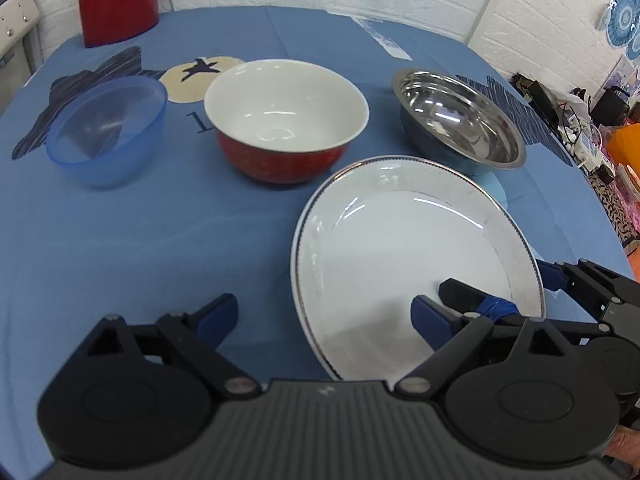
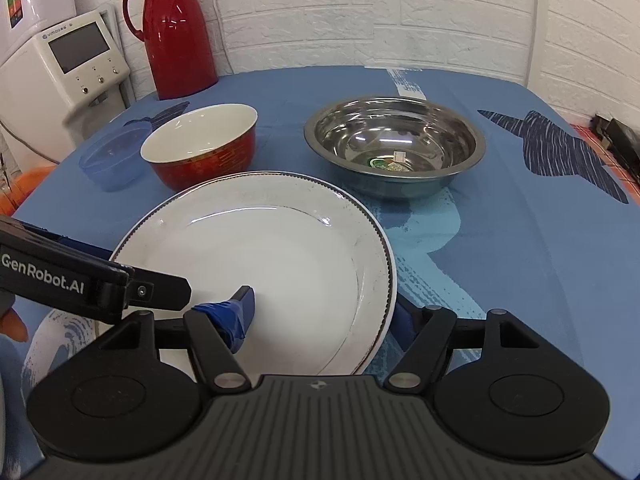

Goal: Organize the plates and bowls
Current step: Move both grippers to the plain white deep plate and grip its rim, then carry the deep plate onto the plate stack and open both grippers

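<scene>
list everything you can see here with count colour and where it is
plate: 1, white with dark patterned rim, nearest, front of table
steel bowl: 1, silver, behind the plate to the right, a small label inside
ceramic bowl: 1, red outside, white inside, behind the plate to the left
plastic bowl: 1, translucent blue, left of the ceramic bowl
jug: 1, red with handle, back left by the wall
tablecloth: 1, blue with dark and pale prints, covers the table
appliance: 1, white with a screen, left of the table
right gripper: 1, black with blue pads, jaws either side of the plate's near right rim; grip unclear
left gripper: 1, black with blue pads, open, over the plate's left edge
</scene>
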{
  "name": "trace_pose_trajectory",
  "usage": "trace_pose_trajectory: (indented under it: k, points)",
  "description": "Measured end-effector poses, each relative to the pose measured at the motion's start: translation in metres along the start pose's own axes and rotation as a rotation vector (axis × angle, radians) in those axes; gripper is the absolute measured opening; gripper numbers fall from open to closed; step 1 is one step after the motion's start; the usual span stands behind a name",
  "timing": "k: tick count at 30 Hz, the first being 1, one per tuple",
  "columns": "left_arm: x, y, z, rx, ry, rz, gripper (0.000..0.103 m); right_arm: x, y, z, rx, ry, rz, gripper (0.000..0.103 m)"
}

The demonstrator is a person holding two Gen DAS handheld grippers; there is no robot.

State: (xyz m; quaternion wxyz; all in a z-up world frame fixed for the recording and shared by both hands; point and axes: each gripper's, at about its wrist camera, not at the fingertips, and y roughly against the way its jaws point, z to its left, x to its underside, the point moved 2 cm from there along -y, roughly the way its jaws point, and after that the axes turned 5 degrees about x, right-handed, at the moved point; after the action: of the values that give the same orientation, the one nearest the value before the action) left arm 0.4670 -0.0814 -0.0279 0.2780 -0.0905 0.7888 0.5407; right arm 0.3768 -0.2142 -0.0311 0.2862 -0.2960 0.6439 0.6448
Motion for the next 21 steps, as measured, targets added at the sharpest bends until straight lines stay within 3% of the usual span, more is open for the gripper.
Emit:
trace_pose_trajectory:
  k: [3, 4, 12, 21]
  points:
    - [0.001, 0.004, -0.006, -0.076, -0.053, -0.025, 0.039, 0.004, 0.004, -0.006, -0.014, 0.008, -0.035, 0.036]
    - [0.000, 0.005, -0.006, -0.035, -0.036, -0.013, 0.026, 0.006, 0.006, -0.007, -0.007, 0.008, -0.042, 0.031]
    - [0.014, 0.027, 0.000, -0.056, -0.012, -0.023, 0.017, 0.022, 0.031, 0.006, -0.072, -0.091, -0.025, 0.031]
    - [0.032, 0.098, -0.003, -0.072, -0.042, -0.123, 0.017, 0.021, 0.088, 0.035, -0.089, -0.101, -0.100, 0.036]
